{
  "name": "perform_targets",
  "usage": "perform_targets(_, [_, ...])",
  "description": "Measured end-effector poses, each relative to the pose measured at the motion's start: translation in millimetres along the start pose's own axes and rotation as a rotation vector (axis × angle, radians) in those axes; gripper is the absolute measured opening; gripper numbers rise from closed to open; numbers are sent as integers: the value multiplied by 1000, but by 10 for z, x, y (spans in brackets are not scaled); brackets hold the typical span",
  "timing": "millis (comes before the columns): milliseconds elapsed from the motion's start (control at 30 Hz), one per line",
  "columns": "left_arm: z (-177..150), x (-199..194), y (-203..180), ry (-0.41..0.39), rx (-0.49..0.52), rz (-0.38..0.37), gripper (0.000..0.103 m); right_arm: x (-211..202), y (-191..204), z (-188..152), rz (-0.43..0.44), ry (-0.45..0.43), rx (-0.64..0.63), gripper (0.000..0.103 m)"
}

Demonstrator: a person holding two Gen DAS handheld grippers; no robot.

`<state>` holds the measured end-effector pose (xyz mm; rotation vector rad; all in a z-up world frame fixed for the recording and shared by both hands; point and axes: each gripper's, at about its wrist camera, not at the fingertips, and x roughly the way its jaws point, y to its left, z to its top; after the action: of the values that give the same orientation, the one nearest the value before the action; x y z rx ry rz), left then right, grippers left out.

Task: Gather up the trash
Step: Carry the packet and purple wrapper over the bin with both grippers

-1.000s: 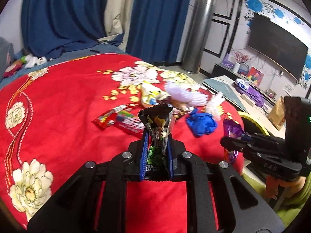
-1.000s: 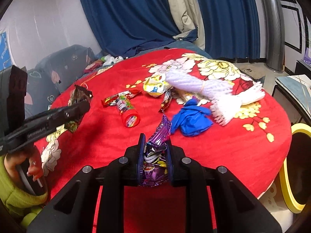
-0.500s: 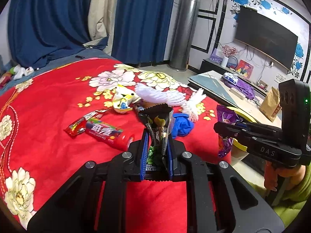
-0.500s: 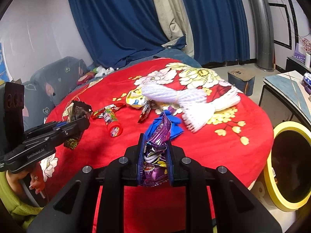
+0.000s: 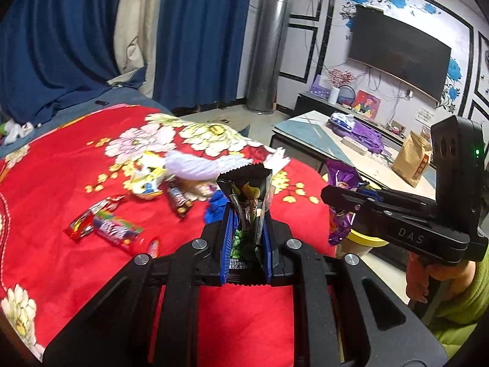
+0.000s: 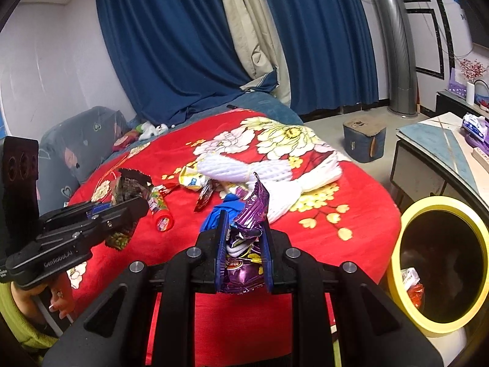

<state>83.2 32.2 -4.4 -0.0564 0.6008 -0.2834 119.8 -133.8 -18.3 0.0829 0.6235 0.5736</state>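
Note:
My left gripper is shut on a black snack wrapper, held upright above the red floral blanket. My right gripper is shut on a purple wrapper; it also shows in the left wrist view at the right. A bin with a yellow rim and black inside stands right of the bed, holding some trash. On the blanket lie a candy tube, a red wrapper, a chocolate bar, a yellow-white wrapper, white foam netting and a blue bag.
A low table with a purple pack and a brown paper bag stands to the right. A silver column, a wall TV and blue curtains are behind. A blue box sits on the floor. Grey pillows lie at the bed's left.
Both grippers have swung right with their wrappers held. The yellow-rimmed bin has come further into the right wrist view, and the trash on the blanket has shifted left.

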Motion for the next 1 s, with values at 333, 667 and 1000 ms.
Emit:
perform_targets(333, [74, 120, -208, -5, 25, -42, 11, -145, -243, 52, -49, -39, 35, 19])
perform_targets(667, [131, 302, -424, 2, 56, -88, 11, -293, -503, 73, -95, -72, 74, 19])
perform_targets(1000, [176, 447, -688, 3, 87, -129, 11, -443, -795, 64, -156, -102, 124, 19])
